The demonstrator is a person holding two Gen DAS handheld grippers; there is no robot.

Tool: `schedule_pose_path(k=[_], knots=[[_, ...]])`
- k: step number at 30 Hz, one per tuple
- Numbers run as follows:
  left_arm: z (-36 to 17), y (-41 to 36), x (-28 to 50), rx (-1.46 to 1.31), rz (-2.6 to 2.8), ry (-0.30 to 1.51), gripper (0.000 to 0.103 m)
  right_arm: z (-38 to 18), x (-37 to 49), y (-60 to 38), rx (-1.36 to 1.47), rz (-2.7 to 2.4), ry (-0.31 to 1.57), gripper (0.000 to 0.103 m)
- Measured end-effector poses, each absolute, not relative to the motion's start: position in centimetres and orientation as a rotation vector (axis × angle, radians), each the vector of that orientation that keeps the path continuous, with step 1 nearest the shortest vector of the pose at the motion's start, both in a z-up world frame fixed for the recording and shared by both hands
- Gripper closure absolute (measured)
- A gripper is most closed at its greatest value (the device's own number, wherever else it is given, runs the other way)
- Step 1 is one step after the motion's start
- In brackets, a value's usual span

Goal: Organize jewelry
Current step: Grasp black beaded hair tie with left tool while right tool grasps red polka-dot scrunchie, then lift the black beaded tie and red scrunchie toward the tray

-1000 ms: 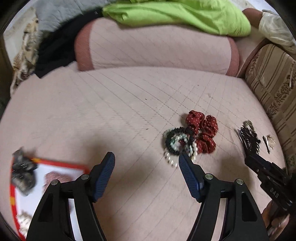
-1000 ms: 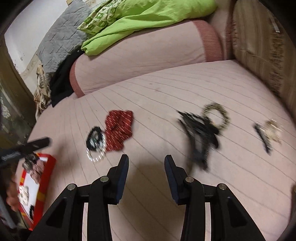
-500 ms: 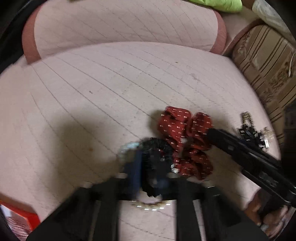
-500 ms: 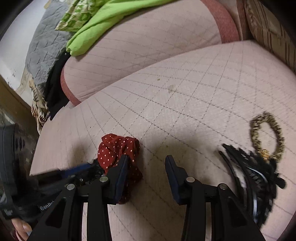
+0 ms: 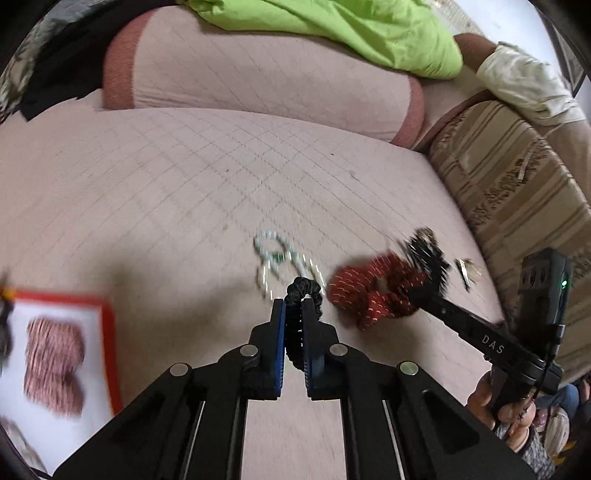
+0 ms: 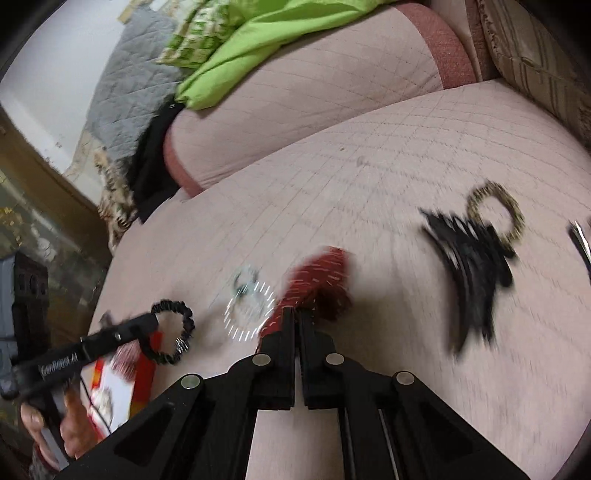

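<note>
1. Left claw (image 5: 293,306) clenched on a black scrunchie (image 5: 303,291); the loop sticks out past the fingertips, lifted off the bed (image 5: 147,192).
2. Right claw (image 6: 296,317) clenched on the red dotted scrunchie (image 6: 317,280), pinching its near edge. In the left view the same red scrunchie (image 5: 369,291) sits at that claw's tip, right of the black one.
3. Pearl bracelet (image 5: 280,258) lies on the bed just beyond the left claw, blurred; in the right view it sits between the two scrunchies.
4. Black hair claw clip (image 6: 469,266) lies right of the red scrunchie, touching a gold beaded ring (image 6: 495,210) on its far side.
5. Red-rimmed tray (image 5: 107,332) at near left, holding a pink patterned item (image 5: 51,362); details blurred.
6. Green cloth (image 5: 332,29) on the bolster (image 5: 258,74) at far side.
</note>
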State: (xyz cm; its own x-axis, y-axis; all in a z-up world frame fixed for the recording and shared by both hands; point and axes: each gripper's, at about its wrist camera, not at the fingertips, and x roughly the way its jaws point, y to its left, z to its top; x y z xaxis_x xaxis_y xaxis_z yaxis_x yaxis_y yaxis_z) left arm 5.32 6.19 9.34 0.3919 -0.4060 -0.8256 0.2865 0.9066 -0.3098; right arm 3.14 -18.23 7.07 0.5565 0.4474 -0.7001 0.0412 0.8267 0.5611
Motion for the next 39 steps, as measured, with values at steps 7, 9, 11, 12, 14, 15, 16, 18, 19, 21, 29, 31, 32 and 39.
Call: schedule_pose_path(k=[7, 9, 11, 12, 14, 15, 16, 18, 19, 21, 29, 31, 32, 39], knots=[[6.7, 9.1, -1.3, -0.161, -0.439, 1.150, 0.095, 6.6, -5.2, -18.4, 0.629, 0.300, 1.001, 0.098], [5.0, 9.8, -2.2, -0.159, -0.380, 1.183, 0.095, 5.7, -6.4, -18.4, 0.589, 0.240, 1.017, 0.098], [4.0, 10.4, -2.8, -0.153, -0.341, 1.189, 0.095, 5.2, -6.8, -18.5, 0.566, 0.197, 1.021, 0.079], [3.8, 10.5, -2.9, -0.145, -0.330, 1.186, 0.091, 5.2, -6.9, -18.6, 0.556, 0.182, 1.014, 0.067], [3.9, 11.0, -3.4, -0.131, -0.314, 1.166, 0.080, 5.6, -7.0, -18.8, 0.530, 0.151, 0.979, 0.041], [4.2, 11.5, -3.8, -0.132, -0.303, 1.148, 0.069, 6.0, -7.0, -18.7, 0.511, 0.135, 0.954, 0.041], [4.4, 11.6, -3.8, -0.134, -0.289, 1.135, 0.061, 6.3, -7.0, -18.6, 0.486, 0.124, 0.939, 0.041], [4.5, 12.0, -3.3, -0.142, -0.263, 1.115, 0.059, 6.3, -6.8, -18.3, 0.444, 0.115, 0.931, 0.041], [4.4, 12.1, -3.1, -0.145, -0.256, 1.116, 0.059, 6.1, -6.7, -18.2, 0.426, 0.110, 0.931, 0.041], [3.8, 12.5, -2.4, -0.144, -0.238, 1.128, 0.059, 5.5, -6.5, -17.9, 0.401, 0.098, 0.943, 0.041], [1.9, 11.0, -1.8, -0.032, -0.204, 1.126, 0.059, 3.7, -4.7, -18.0, 0.392, 0.063, 0.975, 0.041], [1.7, 10.3, -1.8, 0.006, -0.196, 1.114, 0.059, 3.4, -4.2, -18.0, 0.395, 0.058, 0.973, 0.042], [1.6, 10.0, -1.9, 0.020, -0.194, 1.109, 0.059, 3.3, -4.0, -18.0, 0.392, 0.052, 0.967, 0.044], [0.9, 6.3, -3.6, 0.209, -0.187, 1.048, 0.061, 3.1, -3.4, -16.8, 0.330, 0.040, 0.956, 0.050]])
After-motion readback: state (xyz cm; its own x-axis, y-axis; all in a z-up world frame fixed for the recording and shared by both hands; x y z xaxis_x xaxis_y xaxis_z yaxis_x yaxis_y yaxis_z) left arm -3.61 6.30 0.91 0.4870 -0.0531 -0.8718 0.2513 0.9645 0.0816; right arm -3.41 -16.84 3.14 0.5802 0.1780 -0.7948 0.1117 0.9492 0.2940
